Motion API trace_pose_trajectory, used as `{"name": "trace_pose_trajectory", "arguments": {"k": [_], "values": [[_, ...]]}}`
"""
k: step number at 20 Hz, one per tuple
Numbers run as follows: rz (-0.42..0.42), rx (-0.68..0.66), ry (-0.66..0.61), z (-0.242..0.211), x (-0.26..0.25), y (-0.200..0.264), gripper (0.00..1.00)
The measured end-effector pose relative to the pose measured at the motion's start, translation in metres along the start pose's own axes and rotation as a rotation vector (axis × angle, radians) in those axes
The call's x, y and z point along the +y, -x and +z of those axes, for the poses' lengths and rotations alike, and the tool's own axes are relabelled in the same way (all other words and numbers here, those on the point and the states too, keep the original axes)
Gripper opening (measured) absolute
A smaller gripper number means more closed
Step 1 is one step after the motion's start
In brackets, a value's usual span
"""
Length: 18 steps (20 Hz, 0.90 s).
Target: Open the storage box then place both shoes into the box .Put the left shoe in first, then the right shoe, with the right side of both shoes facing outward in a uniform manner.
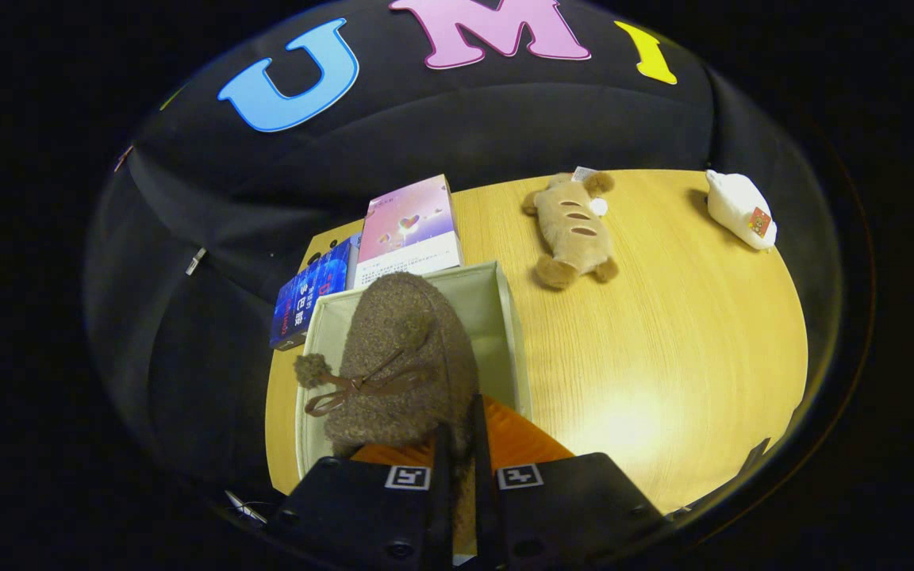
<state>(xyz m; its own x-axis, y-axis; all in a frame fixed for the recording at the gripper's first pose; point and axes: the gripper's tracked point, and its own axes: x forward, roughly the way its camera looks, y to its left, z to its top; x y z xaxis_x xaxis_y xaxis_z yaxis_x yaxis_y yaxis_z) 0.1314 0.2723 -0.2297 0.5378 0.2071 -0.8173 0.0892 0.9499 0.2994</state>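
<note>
Gripper view, lower centre: gripper clenched on brown shoe above open storage box; placement appears unfinished.

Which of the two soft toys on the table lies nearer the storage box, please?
The brown bread-shaped soft toy, just beyond the open storage box. The white soft toy lies much farther off at the table's far edge. The tongs grip the furry shoe over the box.

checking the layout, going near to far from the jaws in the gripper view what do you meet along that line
gripper, jaws shut on the brown fuzzy shoe → beige storage box, which the shoe hangs over → pink book just beyond the box → black cloth wall
</note>
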Motion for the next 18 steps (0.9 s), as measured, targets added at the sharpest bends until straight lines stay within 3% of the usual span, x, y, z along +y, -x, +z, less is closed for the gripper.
{"name": "trace_pose_trajectory", "arguments": {"k": [5,7,18], "values": [[0.065,-0.044,-0.003,0.006,0.014,0.024,0.91],[0.067,-0.076,0.01,0.013,0.008,0.04,0.99],[-0.052,-0.421,0.113,0.07,-0.086,0.163,0.99]]}}
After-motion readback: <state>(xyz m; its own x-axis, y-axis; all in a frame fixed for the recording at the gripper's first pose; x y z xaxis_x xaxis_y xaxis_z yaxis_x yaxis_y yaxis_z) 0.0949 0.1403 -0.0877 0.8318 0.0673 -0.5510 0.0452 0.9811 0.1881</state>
